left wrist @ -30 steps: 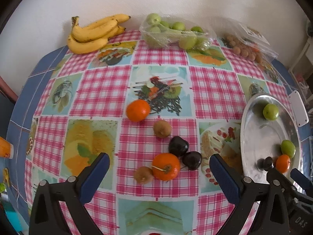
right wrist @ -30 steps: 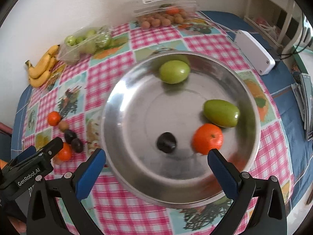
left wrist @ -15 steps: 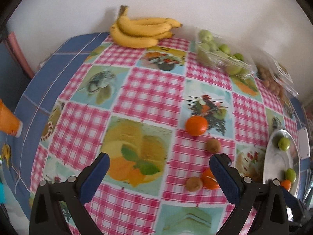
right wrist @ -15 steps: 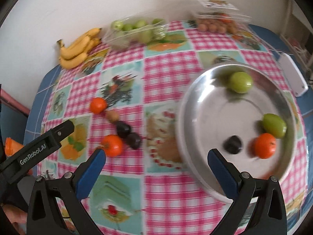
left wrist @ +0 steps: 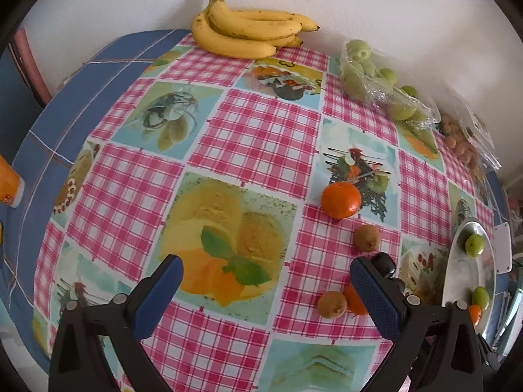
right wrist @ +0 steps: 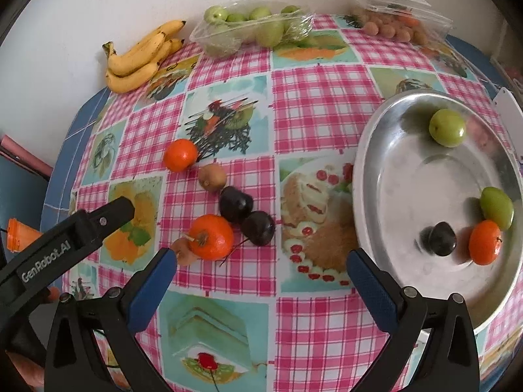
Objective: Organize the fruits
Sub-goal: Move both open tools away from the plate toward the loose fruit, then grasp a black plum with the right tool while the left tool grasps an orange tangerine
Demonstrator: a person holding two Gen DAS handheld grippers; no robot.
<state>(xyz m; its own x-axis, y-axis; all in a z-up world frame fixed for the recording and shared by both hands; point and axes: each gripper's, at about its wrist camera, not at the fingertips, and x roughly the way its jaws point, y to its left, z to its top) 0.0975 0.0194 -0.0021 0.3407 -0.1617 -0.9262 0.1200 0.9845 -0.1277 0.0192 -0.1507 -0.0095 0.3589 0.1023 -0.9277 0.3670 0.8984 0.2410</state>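
Note:
Loose fruit lies mid-table in the right wrist view: a tangerine (right wrist: 180, 155), a kiwi (right wrist: 212, 177), two dark plums (right wrist: 236, 204) (right wrist: 260, 227), a stemmed tangerine (right wrist: 210, 236) and a second kiwi (right wrist: 183, 252). The steel plate (right wrist: 385, 176) at right holds two green fruits (right wrist: 447, 127), a dark plum (right wrist: 441, 239) and a tangerine (right wrist: 484, 242). My right gripper (right wrist: 261, 289) hangs open above the near tablecloth, right of the loose group. My left gripper (left wrist: 266, 289) is open over the cloth, left of the same fruit, with a tangerine (left wrist: 341, 196) and a kiwi (left wrist: 367, 237) ahead of its right finger.
Bananas (right wrist: 140, 57) lie against the back wall. Beside them is a wrapped tray of green fruit (right wrist: 251, 27) and a clear box of small brown fruit (right wrist: 395, 23). An orange object (left wrist: 8, 184) sits at the table's left edge. A white device (right wrist: 508, 104) lies beyond the plate.
Both grippers have swung left. The right one left the plate and now faces the loose fruit; the left one turned towards the bananas. Both stayed open.

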